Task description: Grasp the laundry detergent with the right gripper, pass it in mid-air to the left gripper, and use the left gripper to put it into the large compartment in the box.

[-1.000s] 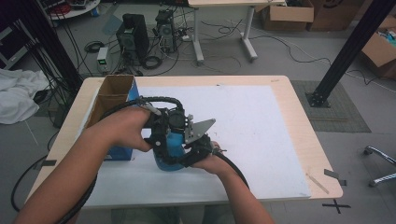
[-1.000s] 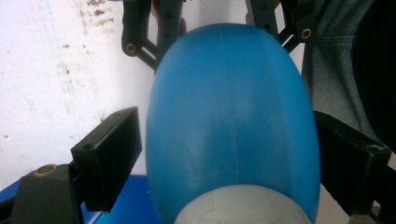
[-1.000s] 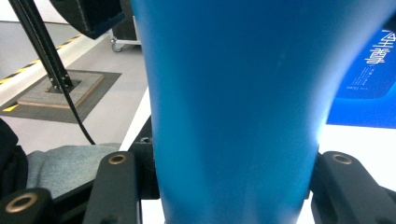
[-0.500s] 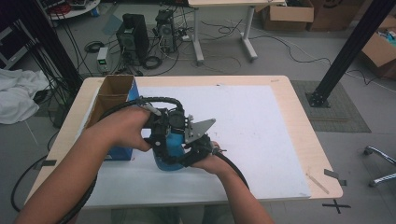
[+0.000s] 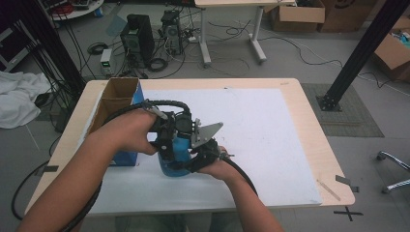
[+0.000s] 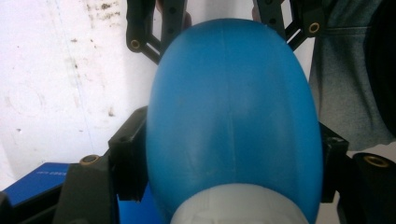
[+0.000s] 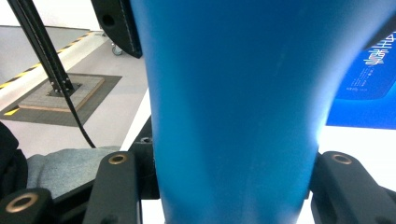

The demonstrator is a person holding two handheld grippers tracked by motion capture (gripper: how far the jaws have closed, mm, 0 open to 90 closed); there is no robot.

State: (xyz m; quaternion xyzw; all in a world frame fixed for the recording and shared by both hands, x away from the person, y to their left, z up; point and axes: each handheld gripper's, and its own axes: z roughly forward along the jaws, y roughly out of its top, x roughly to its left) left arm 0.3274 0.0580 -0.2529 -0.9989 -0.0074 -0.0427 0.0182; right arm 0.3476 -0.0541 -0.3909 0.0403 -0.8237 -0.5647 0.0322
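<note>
**Two claws, one blue bottle**

Left claw (image 6: pixel 224 140) clamped across the blue bottle (image 6: pixel 233 116), black jaws pressed against both flanks just above the white cap (image 6: pixel 240 205) at the near end. Right claw (image 7: pixel 233 186) likewise closed on the same bottle (image 7: pixel 233 93), jaws hugging either side of its narrower stretch. Seen from the high view: left claw (image 5: pixel 167 133) gripping from above and from the left, right claw (image 5: pixel 203 154) coming in low from the right, the bottle (image 5: pixel 176 157) caught between them over the white sheet (image 5: pixel 270 125) on the bench (image 5: pixel 309 125).

Long axis of the bottle running straight away from the left claw's camera, cap nearest it, rounded body swelling beyond. Roughly upright in the high view, base close to the sheet; touching or hovering, cannot tell. Both hands equally near, with no reach left to make. Probably a handover or a cap twist brewing, so everything hinges on that shared axis staying put while one claw yields.

Just left of the bottle, an open cardboard box (image 5: pixel 118 99) with a blue side, near the left forearm (image 5: pixel 96 159).
</note>
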